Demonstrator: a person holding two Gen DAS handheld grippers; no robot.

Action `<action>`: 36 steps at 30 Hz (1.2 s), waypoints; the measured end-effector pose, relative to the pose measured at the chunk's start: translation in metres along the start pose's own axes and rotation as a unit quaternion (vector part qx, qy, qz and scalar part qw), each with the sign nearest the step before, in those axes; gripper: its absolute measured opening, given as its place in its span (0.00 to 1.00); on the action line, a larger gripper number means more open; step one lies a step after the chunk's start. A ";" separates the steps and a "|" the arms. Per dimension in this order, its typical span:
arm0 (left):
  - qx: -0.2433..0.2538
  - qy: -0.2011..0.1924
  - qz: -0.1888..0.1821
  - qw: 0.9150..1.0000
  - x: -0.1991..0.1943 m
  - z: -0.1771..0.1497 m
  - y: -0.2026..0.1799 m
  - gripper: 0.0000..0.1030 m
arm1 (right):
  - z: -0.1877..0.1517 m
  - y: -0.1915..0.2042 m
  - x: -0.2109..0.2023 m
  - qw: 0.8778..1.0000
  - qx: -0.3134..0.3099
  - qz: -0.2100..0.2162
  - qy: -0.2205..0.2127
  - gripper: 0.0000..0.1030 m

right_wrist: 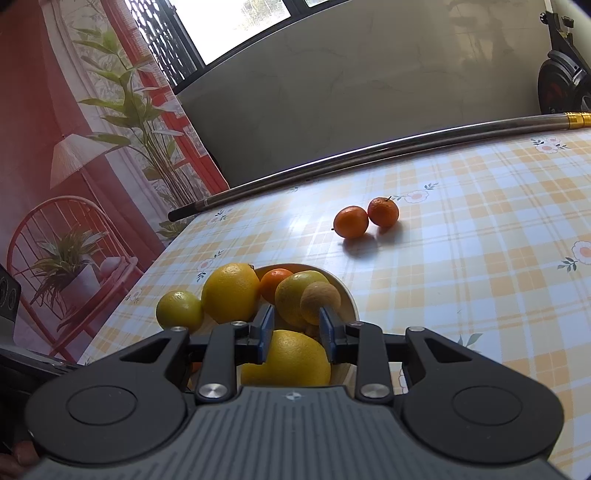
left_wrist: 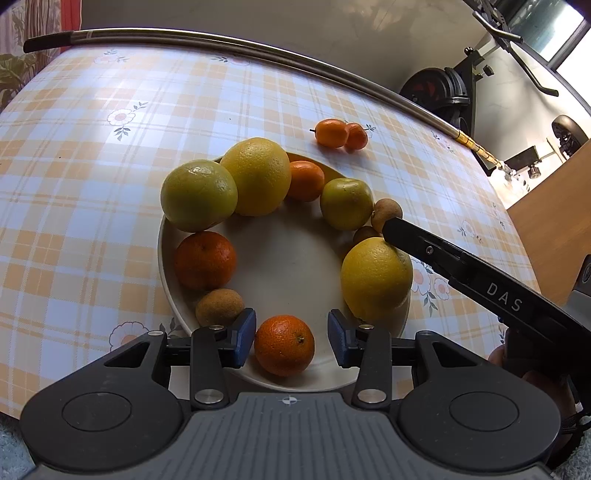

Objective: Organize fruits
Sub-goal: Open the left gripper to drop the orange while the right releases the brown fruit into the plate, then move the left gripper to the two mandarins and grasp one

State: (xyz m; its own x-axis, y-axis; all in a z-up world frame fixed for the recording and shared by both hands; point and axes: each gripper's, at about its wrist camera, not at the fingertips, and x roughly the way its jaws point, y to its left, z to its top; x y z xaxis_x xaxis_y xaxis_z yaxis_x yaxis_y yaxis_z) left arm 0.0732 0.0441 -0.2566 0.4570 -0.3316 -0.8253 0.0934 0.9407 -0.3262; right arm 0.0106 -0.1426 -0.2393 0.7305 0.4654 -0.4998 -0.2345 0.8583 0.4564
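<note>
On the far left hung a red and white curtain printed with green leafy plants (right_wrist: 122,110), and above it a bright window (right_wrist: 258,22) let light in. A plain grey wall (right_wrist: 369,92) ran behind the bench (left_wrist: 92,177), which wore a shiny cloth of yellow and white checks with little flowers. A long silver metal pole with a black end (left_wrist: 221,42) lay along the far edge of the bench. Further right, past the wall, stood a black exercise bike (left_wrist: 454,92).

In the middle of the bench sat a round cream plate (left_wrist: 288,266) with fruit set around its rim: two big yellow-green round fruits, oranges, a small brown fuzzy fruit, and a big yellow fruit (left_wrist: 375,277) on the right side. The left gripper (left_wrist: 291,338) hovered low over the near rim. Its blue fingers (left_wrist: 243,338) stood apart on each side of a small orange fruit (left_wrist: 284,345) without touching it, so they were released.

Beyond the plate, alone on the cloth, lay two small orange fruits with stems (right_wrist: 365,219), touching each other.

The right gripper (right_wrist: 297,325) reached over the plate's right side above the big yellow fruit. Its fingers (right_wrist: 325,328) were drawn in close, and a small round brown fruit (right_wrist: 319,302) sat at the tip of the right one. I could not tell if they were pinching anything.
</note>
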 end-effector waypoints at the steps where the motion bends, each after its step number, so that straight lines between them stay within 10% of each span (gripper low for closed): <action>1: 0.000 -0.001 0.000 1.000 0.000 0.000 0.000 0.44 | 0.000 0.000 0.000 1.000 0.001 0.000 0.000 0.30; 36: 0.025 -0.088 0.022 0.996 -0.041 0.041 0.004 0.45 | 0.036 -0.046 -0.019 0.997 0.033 -0.052 -0.055 0.30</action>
State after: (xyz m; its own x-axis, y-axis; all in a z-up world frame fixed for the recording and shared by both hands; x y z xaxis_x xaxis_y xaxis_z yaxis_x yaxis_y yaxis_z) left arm 0.0915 0.0644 -0.2054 0.6092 -0.2766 -0.7433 0.1126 0.9579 -0.2641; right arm 0.0303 -0.1991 -0.2242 0.8151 0.3449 -0.4655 -0.1131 0.8828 0.4560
